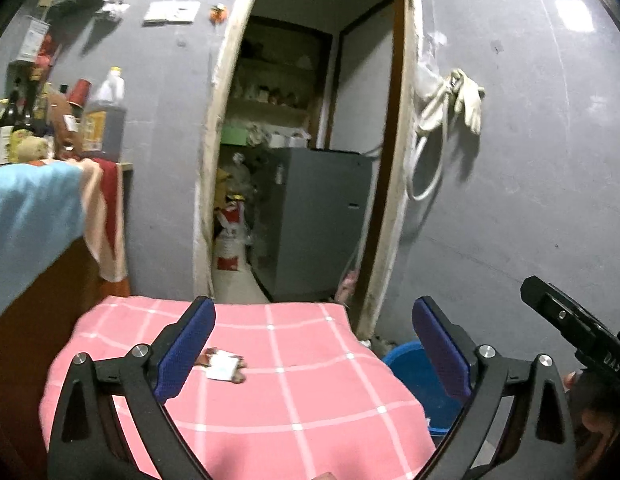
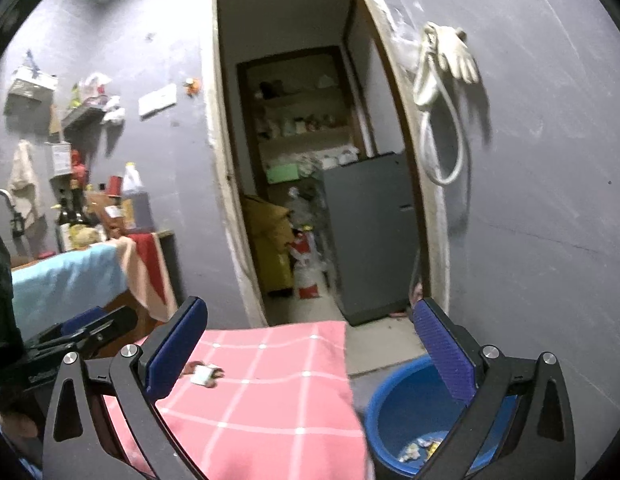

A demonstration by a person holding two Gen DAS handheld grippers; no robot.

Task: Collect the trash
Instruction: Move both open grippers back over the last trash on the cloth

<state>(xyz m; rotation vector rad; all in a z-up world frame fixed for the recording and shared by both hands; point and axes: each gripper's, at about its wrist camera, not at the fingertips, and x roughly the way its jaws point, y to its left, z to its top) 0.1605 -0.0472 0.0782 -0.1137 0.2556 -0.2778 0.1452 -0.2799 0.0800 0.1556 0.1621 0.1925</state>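
Left gripper [image 1: 312,322] and right gripper [image 2: 310,322]: both spread wide, holding nothing. Wrapper scrap [image 1: 223,366] lies on the pink checked cloth [image 1: 293,384], just beside the left gripper's left finger. Blue bin [image 2: 402,408], with scraps inside, sits below the right gripper.

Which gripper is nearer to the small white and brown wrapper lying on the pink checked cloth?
Left. The left gripper hangs open over the pink checked cloth, the small white and brown wrapper beside its left finger. The right gripper, also open, sits further right, toward the blue plastic bucket.
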